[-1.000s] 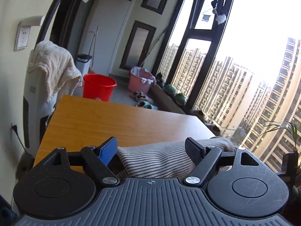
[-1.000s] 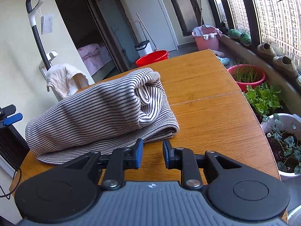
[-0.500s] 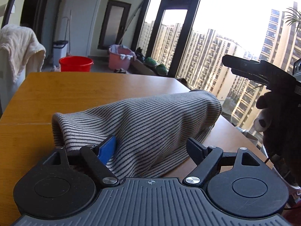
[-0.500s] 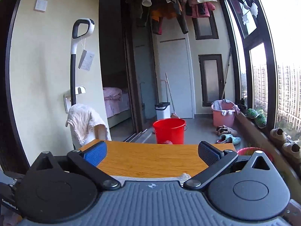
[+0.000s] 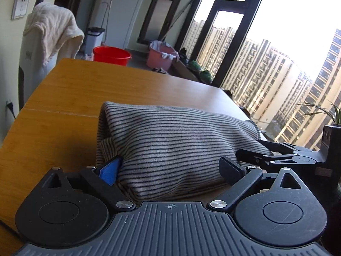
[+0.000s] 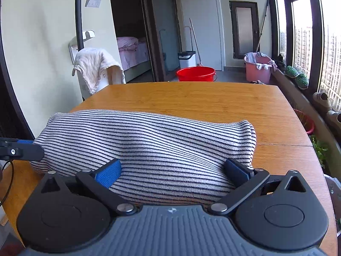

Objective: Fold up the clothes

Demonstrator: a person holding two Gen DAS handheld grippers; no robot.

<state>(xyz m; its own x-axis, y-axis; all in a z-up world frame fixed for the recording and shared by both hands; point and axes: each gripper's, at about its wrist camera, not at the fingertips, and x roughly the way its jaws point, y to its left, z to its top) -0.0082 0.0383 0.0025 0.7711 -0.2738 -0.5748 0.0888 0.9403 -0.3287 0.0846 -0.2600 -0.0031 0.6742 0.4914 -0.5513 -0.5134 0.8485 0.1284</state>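
A folded grey-and-black striped garment lies on the wooden table. My left gripper straddles its near end with the jaws opening. Its blue pad sits against the left fold, and the other finger stands just off the right side. In the right wrist view the same garment fills the space between the wide-open jaws of my right gripper, whose blue pads flank it. Each gripper's finger shows in the other view: the right one's finger and the left one's finger.
Past the table's far edge stand a red bucket and a pink basin. A cream towel hangs over a white appliance at the left. Potted plants and a window line the right side.
My right gripper went from nearly shut to wide open, swung up, then came down over the garment. My left gripper sank toward the garment and its jaws spread a little wider.
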